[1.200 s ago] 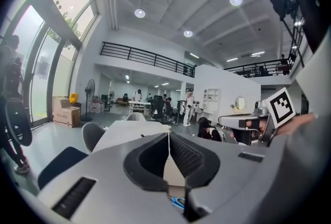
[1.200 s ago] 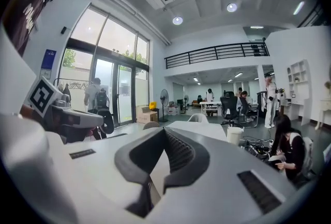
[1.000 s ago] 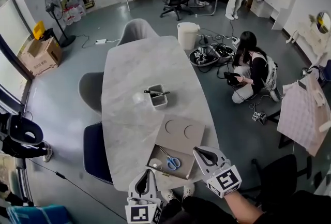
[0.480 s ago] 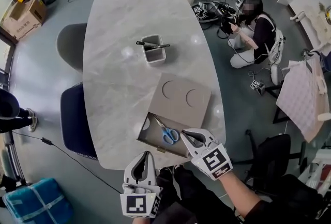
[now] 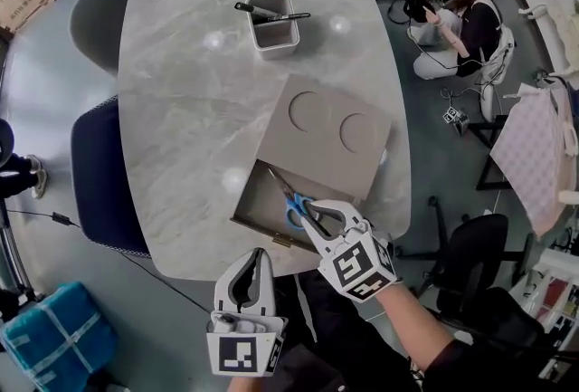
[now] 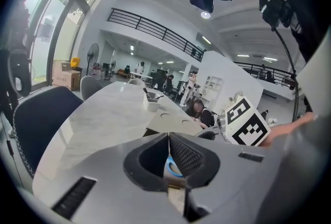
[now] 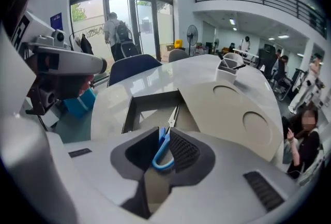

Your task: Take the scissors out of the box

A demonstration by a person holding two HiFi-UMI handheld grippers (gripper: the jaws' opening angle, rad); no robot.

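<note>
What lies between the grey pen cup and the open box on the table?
Only bare marble table, as the head view shows; the cup and the box stand apart.

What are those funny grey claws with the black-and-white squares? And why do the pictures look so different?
A person holds a grabbing tool in each hand. One picture comes from a camera on their head, looking down at the table. The other two come from cameras riding on each tool. On the table are a cup of pens and a box with its lid slid aside. The right gripper pinches the blue handle of the scissors lying in the box. The left gripper is shut and empty.
</note>
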